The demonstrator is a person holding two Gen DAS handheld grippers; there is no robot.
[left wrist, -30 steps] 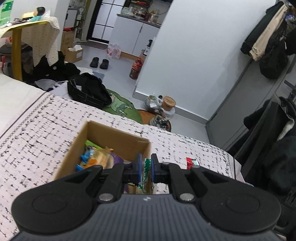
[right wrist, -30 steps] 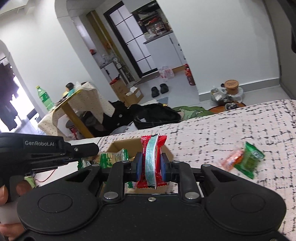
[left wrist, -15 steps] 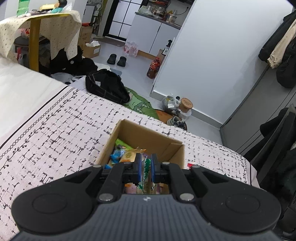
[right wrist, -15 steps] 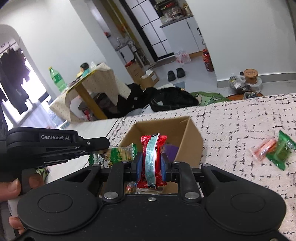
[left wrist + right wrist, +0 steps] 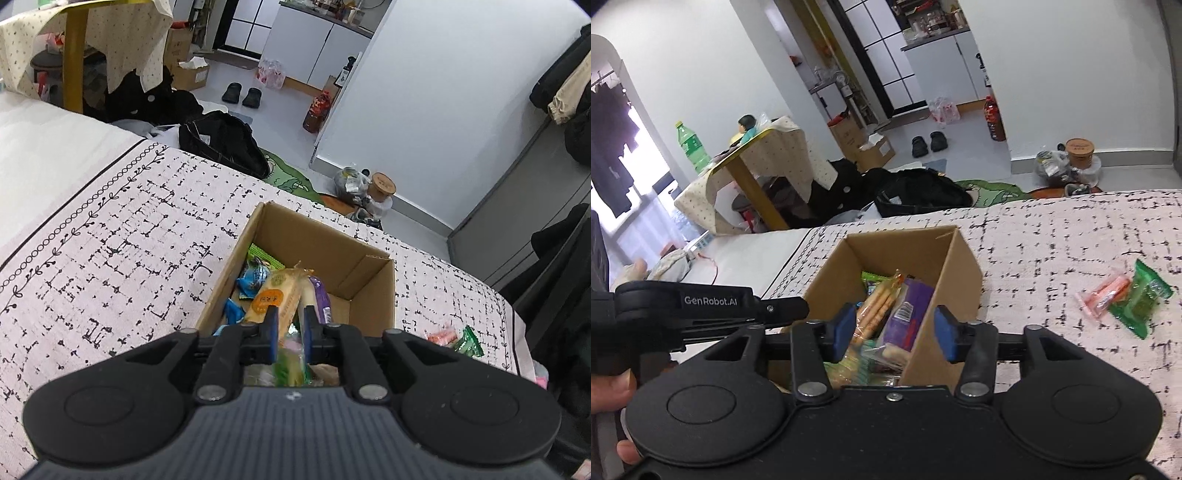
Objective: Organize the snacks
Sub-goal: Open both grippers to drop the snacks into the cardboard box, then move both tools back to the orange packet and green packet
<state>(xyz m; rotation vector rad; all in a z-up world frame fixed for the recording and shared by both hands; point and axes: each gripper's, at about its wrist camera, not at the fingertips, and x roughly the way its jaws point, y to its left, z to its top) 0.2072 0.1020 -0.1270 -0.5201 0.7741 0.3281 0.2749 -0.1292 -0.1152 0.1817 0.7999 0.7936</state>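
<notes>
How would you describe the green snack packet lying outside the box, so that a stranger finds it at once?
Start at the open cardboard box on the patterned bedspread. To its right two loose snacks lie touching. The green packet is the farther one from the box, shiny green beside a pink-orange wrapper.

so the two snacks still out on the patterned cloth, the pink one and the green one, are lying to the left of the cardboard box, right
Not left. In the right wrist view the pink snack and green snack lie on the patterned cloth to the right of the cardboard box.
</notes>
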